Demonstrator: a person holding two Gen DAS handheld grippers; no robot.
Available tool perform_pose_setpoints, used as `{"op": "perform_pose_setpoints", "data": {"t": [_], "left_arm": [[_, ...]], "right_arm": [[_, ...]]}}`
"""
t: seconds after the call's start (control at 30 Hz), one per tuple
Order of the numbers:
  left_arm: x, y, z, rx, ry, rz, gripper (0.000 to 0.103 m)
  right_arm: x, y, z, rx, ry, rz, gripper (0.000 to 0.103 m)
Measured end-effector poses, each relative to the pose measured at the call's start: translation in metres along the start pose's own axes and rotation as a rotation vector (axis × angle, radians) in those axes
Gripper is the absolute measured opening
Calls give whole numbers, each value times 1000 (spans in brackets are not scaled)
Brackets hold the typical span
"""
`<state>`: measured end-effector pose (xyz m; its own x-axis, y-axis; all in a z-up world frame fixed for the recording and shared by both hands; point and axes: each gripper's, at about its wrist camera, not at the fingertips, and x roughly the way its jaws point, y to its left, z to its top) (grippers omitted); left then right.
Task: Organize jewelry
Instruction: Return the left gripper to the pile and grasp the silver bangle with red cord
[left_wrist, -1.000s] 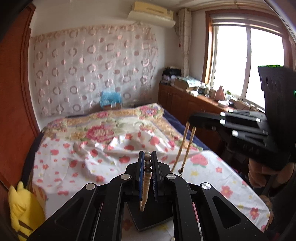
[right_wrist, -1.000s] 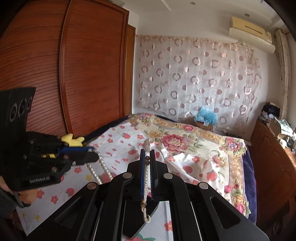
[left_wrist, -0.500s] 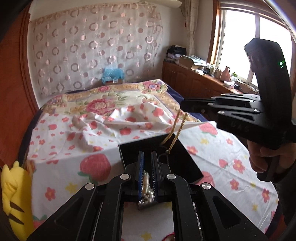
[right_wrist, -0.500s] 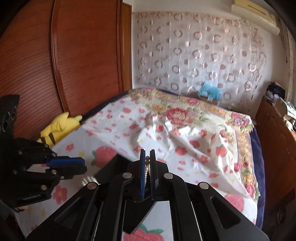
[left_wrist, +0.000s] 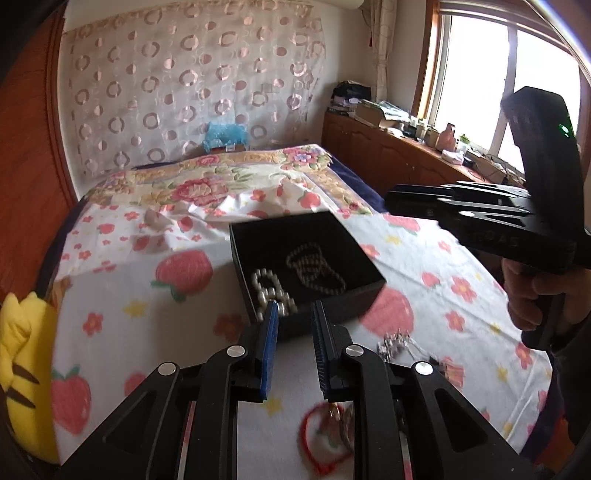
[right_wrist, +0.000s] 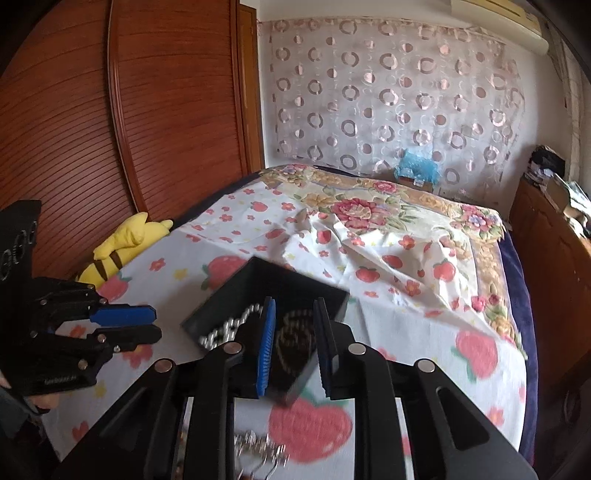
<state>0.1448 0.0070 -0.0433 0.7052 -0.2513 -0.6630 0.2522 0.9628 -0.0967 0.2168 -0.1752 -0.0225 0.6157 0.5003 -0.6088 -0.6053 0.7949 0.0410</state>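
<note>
Necklaces (left_wrist: 314, 267) lie inside box (left_wrist: 364, 291); bedsheet (left_wrist: 140, 321) surrounds it.

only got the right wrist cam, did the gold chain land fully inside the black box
observer: Yes. The left wrist view shows the gold bead chain coiled on the floor of the open black rectangular box, clear of its walls.
operator: anything between the left fingers
observer: Nothing. The left gripper has just been opening, and the white pearl strand lies in the box's near corner just ahead of its fingers.
operator: any jewelry still outside
observer: A red cord loop lies on the strawberry-print bedsheet, under the left gripper.
</note>
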Motion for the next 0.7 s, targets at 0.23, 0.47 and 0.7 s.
{"op": "perform_pose_setpoints", "data": {"t": [0.23, 0.47, 0.7], "left_arm": [[-3, -10, -30, -5, 35, -19, 17], [0, -24, -42, 56, 87, -42, 17], [14, -31, -53, 99, 159, -61, 17]], "right_arm": [[-32, 10, -50, 33, 13, -23, 24], [-59, 23, -99, 69, 29, -32, 24], [-64, 28, -139, 78, 64, -65, 26]]}}
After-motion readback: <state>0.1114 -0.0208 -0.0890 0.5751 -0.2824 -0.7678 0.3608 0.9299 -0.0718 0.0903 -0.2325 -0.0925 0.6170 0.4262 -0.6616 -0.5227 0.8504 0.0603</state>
